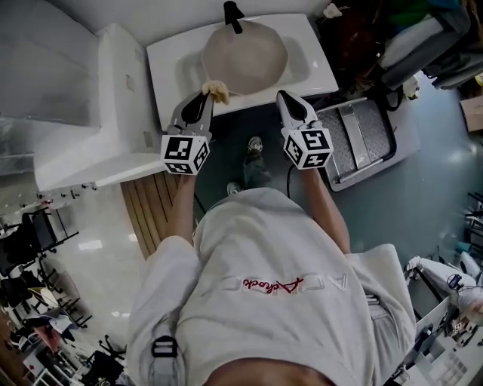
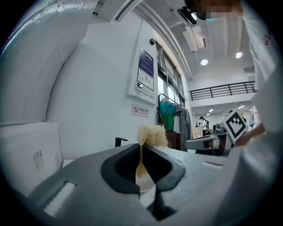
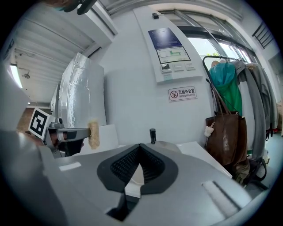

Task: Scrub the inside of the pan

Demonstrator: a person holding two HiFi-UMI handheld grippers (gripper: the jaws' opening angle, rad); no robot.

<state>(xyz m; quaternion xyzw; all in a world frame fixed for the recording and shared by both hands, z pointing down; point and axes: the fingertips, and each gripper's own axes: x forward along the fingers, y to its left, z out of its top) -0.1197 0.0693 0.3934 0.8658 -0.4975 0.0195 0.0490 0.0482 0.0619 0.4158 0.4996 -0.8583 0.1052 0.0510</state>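
Observation:
A round pale grey-beige bowl shape [image 1: 243,56] sits in the white counter [image 1: 170,64]. A black upright part [image 1: 232,15] stands at its far rim. I cannot tell whether the bowl is the pan or a basin. My left gripper [image 1: 208,92] hovers at the counter's front edge, shut on a yellow fibrous scrubber [image 1: 218,91]. In the left gripper view the scrubber [image 2: 151,134] sticks out above the closed jaws. My right gripper [image 1: 282,96] is level with it to the right, shut and empty, short of the counter edge. The right gripper view shows the scrubber [image 3: 93,133] off to its left.
A white boxy fixture [image 1: 113,113] stands left of the counter. A grey ribbed step platform [image 1: 362,139] lies on the floor at the right, and a wooden slat mat [image 1: 155,207] at the left. A brown bag [image 3: 225,137] hangs on a rack to the right.

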